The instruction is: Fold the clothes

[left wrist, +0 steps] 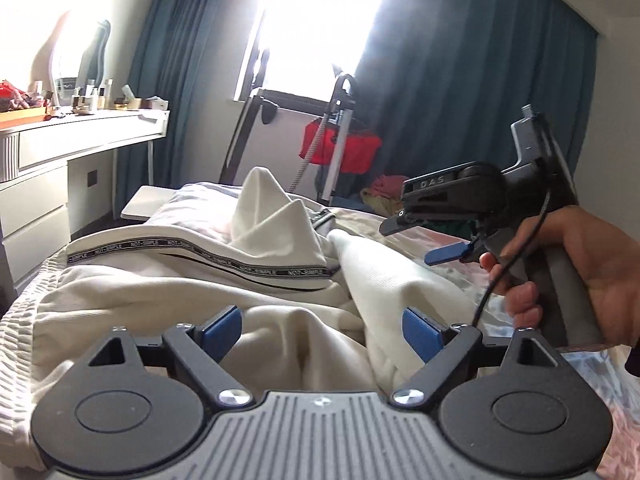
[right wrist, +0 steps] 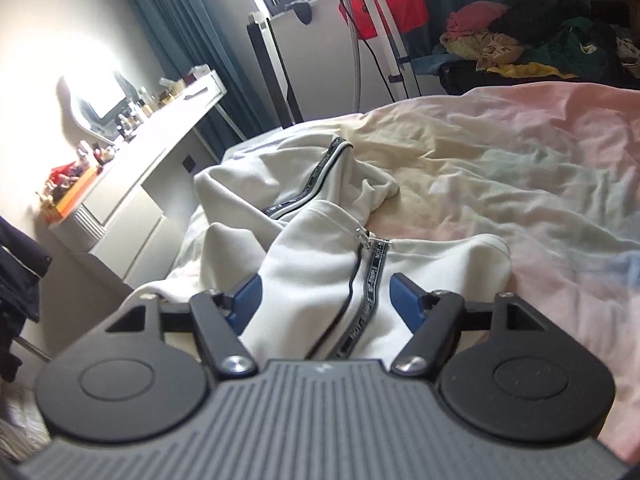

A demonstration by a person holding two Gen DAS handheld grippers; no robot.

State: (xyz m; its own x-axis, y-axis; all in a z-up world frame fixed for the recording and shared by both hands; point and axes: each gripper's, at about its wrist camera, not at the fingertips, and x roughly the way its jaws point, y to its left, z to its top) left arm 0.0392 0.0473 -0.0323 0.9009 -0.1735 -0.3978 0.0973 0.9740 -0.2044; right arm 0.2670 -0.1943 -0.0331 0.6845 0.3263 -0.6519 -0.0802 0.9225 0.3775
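A cream-white zip jacket with black "NOT-SIMPLE" tape lies crumpled on the bed; one part stands up in a peak. My left gripper is open just above its folds, blue pads wide apart and holding nothing. In the right wrist view the jacket runs between the blue pads of my right gripper, zipper and tape facing up. The jaws stand wide, so that gripper is open. The left wrist view shows the right gripper from the side, held by a hand over the jacket's right part.
The bed has a pastel pink and yellow sheet. A white dressing table with bottles and a mirror stands to the left. A stand with a red item is by the window. A pile of clothes lies beyond the bed.
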